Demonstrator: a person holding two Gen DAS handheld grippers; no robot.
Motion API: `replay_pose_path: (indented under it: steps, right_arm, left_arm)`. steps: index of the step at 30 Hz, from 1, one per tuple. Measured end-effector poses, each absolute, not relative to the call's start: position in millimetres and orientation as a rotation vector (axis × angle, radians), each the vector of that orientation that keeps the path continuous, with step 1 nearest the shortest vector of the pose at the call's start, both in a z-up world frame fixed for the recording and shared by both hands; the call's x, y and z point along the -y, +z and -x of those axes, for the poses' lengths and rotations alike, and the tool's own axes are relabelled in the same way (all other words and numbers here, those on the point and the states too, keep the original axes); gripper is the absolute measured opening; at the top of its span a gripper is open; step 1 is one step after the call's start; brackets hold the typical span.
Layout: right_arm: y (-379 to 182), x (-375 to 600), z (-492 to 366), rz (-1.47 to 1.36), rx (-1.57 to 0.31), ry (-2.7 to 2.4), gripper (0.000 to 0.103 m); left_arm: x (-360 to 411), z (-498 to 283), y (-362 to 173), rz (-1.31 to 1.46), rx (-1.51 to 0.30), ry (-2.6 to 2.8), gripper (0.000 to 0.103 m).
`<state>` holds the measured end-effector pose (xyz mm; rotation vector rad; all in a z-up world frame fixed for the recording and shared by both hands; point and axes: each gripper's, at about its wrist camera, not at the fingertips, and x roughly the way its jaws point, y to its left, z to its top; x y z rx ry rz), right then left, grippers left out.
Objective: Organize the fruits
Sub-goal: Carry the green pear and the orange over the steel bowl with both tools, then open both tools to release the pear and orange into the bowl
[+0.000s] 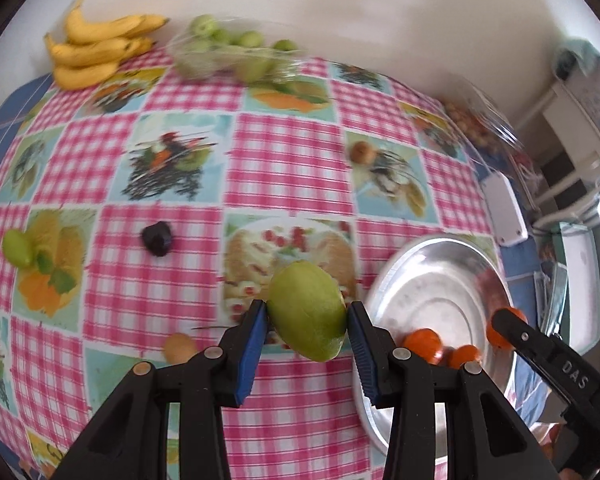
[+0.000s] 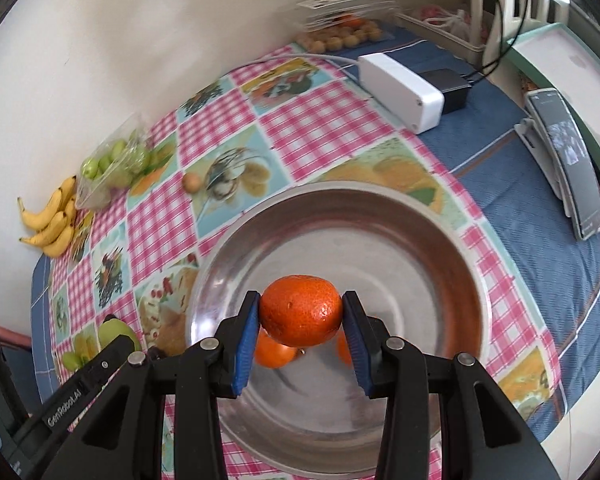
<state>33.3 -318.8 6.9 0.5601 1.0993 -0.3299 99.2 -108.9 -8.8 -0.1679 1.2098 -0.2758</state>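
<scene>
My left gripper (image 1: 307, 316) is shut on a green mango-like fruit (image 1: 306, 310), held above the checked tablecloth just left of the steel bowl (image 1: 436, 280). My right gripper (image 2: 301, 312) is shut on an orange tangerine (image 2: 300, 310) and hangs over the steel bowl (image 2: 380, 216). Two more tangerines (image 2: 274, 350) lie in the bowl under it, partly hidden. In the left wrist view the right gripper (image 1: 500, 326) shows at the bowl's right rim with its tangerine, and two tangerines (image 1: 424, 344) lie in the bowl.
On the cloth lie a dark plum (image 1: 158, 239), a green fruit (image 1: 17, 247), and two small brown fruits (image 1: 179, 347) (image 1: 362, 152). Bananas (image 1: 96, 46) and a bag of green fruit (image 1: 236, 54) sit by the wall. A white box (image 2: 400, 88) and phone (image 2: 568, 160) stand right.
</scene>
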Motion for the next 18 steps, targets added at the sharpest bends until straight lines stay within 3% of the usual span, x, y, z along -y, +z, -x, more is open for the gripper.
replay_pose_path:
  steps: [18]
  right_arm:
    - [-7,317,-49,-0.537,-1.120,-0.302,0.043]
  left_arm:
    - [179,-88,-25,0.000,-1.230,-0.395,0.044]
